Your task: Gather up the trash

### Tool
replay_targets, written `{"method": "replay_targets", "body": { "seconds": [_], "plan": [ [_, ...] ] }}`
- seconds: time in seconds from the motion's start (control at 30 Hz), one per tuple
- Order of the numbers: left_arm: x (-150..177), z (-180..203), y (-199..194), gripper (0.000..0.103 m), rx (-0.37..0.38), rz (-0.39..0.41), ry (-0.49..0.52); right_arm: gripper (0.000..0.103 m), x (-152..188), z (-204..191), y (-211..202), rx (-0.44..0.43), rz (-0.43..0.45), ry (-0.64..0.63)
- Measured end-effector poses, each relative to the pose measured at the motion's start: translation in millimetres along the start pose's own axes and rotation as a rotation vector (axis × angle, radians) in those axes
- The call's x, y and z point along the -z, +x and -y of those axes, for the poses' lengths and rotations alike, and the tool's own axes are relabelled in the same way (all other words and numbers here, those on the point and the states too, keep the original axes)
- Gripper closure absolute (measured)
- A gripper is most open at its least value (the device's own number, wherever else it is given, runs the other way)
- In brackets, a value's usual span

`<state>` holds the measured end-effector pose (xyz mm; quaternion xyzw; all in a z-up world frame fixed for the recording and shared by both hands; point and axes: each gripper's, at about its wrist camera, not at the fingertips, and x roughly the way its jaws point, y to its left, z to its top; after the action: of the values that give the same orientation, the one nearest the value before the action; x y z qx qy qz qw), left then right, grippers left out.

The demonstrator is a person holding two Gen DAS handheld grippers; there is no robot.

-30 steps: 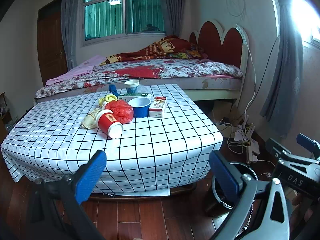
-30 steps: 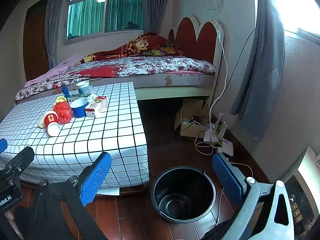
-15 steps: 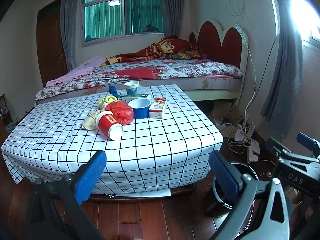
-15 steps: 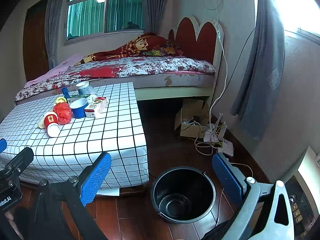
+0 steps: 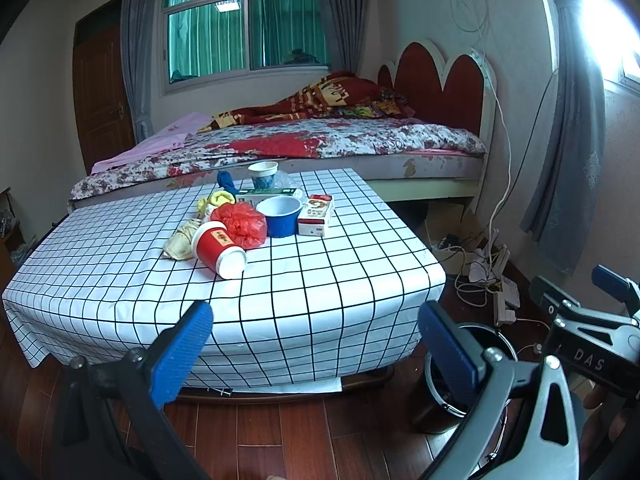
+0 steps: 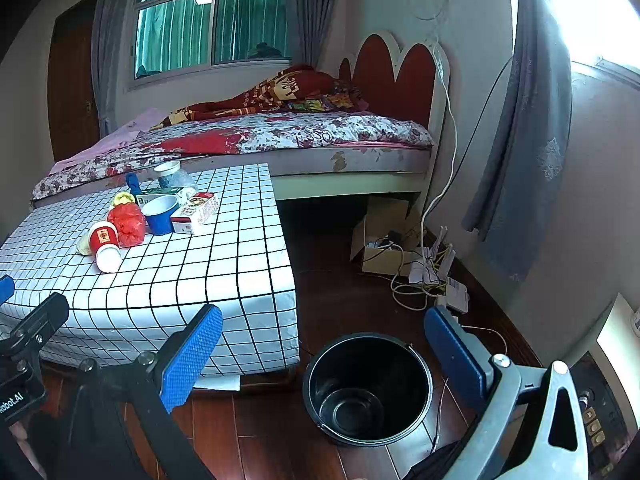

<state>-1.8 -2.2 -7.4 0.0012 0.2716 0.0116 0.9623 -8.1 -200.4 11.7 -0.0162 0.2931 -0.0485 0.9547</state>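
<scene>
A: What writing can you read?

B: On the right gripper (image 5: 600, 292), seen from the left wrist camera, the letters "DAS". On the left gripper (image 6: 8, 292), seen at the edge of the right wrist view, "obot.AI". The print on the red paper cup (image 5: 218, 249) and the small carton (image 5: 316, 215) is too small to read.

A: How are the claws?

B: Both are wide apart and hold nothing.

A: Where is the trash?

B: On the checked table (image 5: 320, 280), ahead of the left gripper (image 5: 316, 344): cup lying down, red bag (image 5: 241, 224), blue bowl (image 5: 280, 216), carton. The black bucket (image 6: 368, 388) stands on the floor, directly between the right gripper (image 6: 320, 348) fingers.

A: Any change from half a second ago?

B: None; both views look the same.
</scene>
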Motion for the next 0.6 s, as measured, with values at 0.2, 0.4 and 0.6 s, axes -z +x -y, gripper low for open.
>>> {"method": "replay_targets", "body": {
  "seconds": [0.2,0.4,0.6],
  "plan": [
    [-0.7,0.3,-1.7,0.001,0.001,-0.002,0.002,0.001,2.9,-0.6,-0.2,0.001,0.0,-0.002],
    [0.1,0.1,-2.1,0.001,0.003,-0.004,0.002,0.001,4.3,-0.2,-0.1,0.001,-0.003,-0.003],
    [0.0,0.5,-1.6,0.001,0.003,-0.005,0.003,0.001,5.9,-0.5,0.5,0.001,-0.005,-0.005]
  ]
}}
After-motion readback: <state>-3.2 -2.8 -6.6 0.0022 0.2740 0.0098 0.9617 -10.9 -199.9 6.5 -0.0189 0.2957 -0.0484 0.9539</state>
